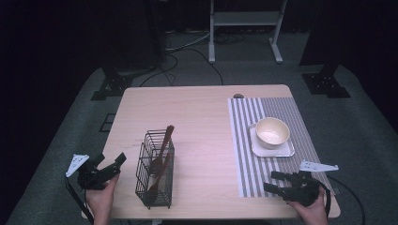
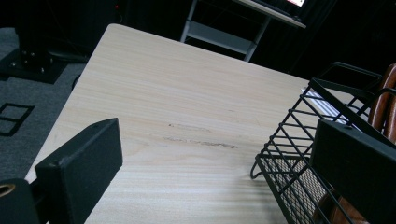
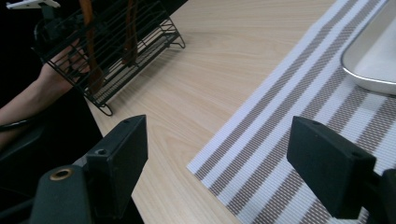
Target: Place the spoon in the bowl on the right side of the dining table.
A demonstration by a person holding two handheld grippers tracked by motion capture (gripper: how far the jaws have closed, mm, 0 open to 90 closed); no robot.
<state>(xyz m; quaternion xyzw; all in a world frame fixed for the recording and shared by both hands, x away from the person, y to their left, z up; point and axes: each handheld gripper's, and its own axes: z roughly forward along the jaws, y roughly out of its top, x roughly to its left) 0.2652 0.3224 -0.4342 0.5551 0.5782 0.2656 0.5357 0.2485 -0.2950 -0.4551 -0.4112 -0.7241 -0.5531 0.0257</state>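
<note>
At seven o'clock on the table (image 1: 202, 117), the left gripper (image 1: 111, 167) hangs wide open and empty, jaws aimed at the rack (image 1: 156, 171) just beside it; at five o'clock the right gripper (image 1: 277, 182) gapes over the mat (image 1: 281, 110), empty too. Nothing is under way yet — both look poised to start. Two wooden utensils (image 1: 162, 154) stand in the rack; a bowl (image 1: 272, 132) sits on a tray (image 1: 286, 151) at three o'clock. Likely next — reach for a utensil, closing on its handle above the wire.
</note>
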